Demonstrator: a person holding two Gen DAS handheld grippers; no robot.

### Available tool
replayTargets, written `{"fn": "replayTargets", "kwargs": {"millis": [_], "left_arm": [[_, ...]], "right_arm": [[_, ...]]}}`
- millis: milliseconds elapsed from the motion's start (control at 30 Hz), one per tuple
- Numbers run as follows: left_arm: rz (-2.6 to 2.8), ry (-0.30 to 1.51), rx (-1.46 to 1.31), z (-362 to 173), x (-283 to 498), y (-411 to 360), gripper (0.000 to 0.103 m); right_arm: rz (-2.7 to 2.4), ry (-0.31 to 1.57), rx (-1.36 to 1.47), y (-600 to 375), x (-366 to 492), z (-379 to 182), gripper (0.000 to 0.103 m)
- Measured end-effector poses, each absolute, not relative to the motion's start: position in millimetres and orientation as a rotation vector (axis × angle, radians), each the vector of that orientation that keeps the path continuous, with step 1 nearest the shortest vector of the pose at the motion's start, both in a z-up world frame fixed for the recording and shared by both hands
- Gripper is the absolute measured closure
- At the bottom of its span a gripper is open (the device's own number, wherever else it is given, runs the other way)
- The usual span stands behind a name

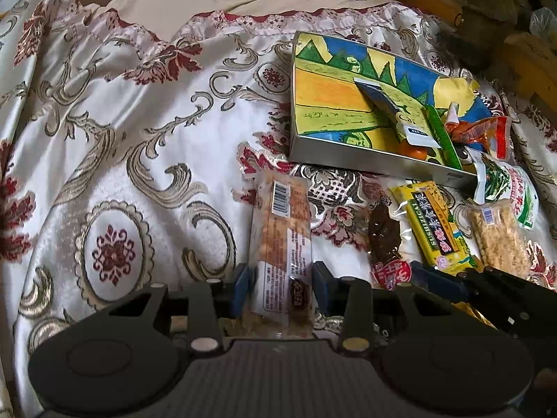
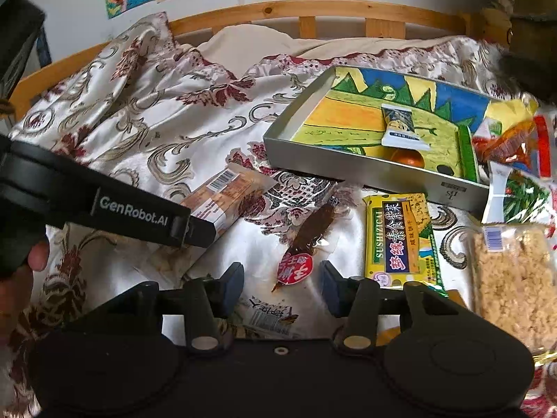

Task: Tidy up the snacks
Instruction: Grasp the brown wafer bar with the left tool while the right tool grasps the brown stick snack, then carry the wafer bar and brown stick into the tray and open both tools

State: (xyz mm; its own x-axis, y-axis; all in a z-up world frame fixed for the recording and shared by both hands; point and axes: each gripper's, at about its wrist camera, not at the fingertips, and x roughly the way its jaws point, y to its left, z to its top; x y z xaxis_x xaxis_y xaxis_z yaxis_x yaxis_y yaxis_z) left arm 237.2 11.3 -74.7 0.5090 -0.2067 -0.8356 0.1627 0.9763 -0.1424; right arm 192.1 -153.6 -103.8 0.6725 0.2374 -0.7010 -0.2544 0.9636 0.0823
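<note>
**Two tools working among snacks on the bed**

We are looking down at a bed covered by a white bedspread (image 1: pixel 146 160) with red and gold scrolls, its wooden frame (image 2: pixel 313 10) running along the far edge. Toward the near edge, our left tool (image 1: pixel 281 287) is closing on a long clear-wrapped biscuit bar (image 1: pixel 282 230), blue pads pressing on both sides of its near end; the bar is lying lengthwise, pointing away toward the far edge. To its right a dark brown snack in a clear wrapper (image 1: pixel 384 240) with a red label is lying on the bedspread. Our right tool (image 2: pixel 282 284) is standing over its red-label end, jaws half open, with the pack between them; we cannot tell whether the pads are touching it. Next comes a yellow and green cracker pack (image 2: pixel 400 237), then a clear bag of crumbly rice crisp (image 2: pixel 515 278) near the right edge. Behind these, a shallow metal tray (image 2: pixel 376 170) lined with a bright crayon drawing is sitting on the bedspread, holding a small white-and-blue sachet (image 2: pixel 400 129) and an orange round thing (image 2: pixel 409 158). Orange and green packets (image 1: pixel 487 132) are crowding the tray's right end.
</note>
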Motion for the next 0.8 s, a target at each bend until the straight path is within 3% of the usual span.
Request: {"fn": "replayTargets", "kwargs": {"millis": [367, 400, 433, 800], "left_arm": [[-0.224, 1.019, -0.092, -64, 215, 8, 0.061], [-0.226, 1.018, -0.093, -63, 213, 8, 0.061], [-0.228, 1.017, -0.095, -62, 211, 7, 0.061], [-0.224, 1.005, -0.112, -54, 202, 4, 0.062]], "right_arm": [[0.276, 0.783, -0.104, -157, 167, -92, 0.065], [0.273, 0.78, -0.109, -158, 165, -91, 0.072], [0.271, 0.781, -0.111, -159, 164, -90, 0.099], [0.252, 0.75, -0.102, -166, 155, -82, 0.101]]}}
